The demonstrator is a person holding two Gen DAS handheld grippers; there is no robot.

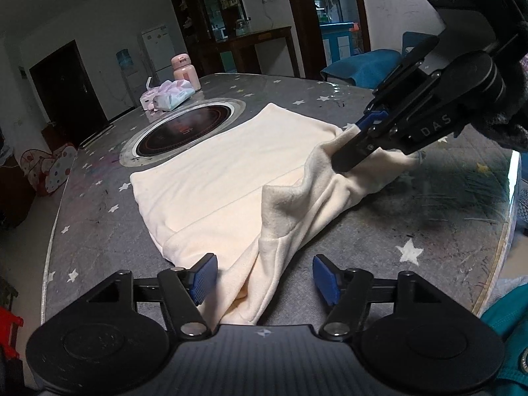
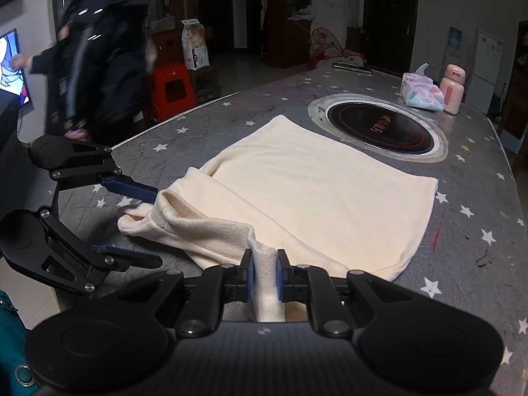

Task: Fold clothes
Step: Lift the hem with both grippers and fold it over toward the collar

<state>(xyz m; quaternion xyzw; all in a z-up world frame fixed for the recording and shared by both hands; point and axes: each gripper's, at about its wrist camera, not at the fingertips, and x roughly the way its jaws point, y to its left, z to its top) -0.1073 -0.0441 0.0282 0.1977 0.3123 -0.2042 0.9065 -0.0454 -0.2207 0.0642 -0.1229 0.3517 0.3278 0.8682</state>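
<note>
- Two tongs near hotplate (image 2: 379, 128): right tongs (image 2: 264, 275) pinching cream garment (image 2: 313, 191) edge, ready for folding.
- Left tongs (image 1: 264, 279) spread wide astride cloth, gripping nothing.

A lived-in home, its dining and living room in one: the star-printed table cover (image 2: 462, 178) has a round built-in cooktop (image 2: 379, 128) sunk in at about one o'clock in the right wrist view, with a tissue pack (image 2: 420, 92) and a pink bottle (image 2: 452, 90) just beyond it. A white fridge (image 2: 485, 62) and water dispenser (image 2: 453, 44) stand at two o'clock, a red plastic stool (image 2: 173, 87) at eleven, a lit screen (image 2: 11, 66) at nine. A glass-fronted cabinet (image 1: 214, 10) fills twelve o'clock in the left view.
</note>
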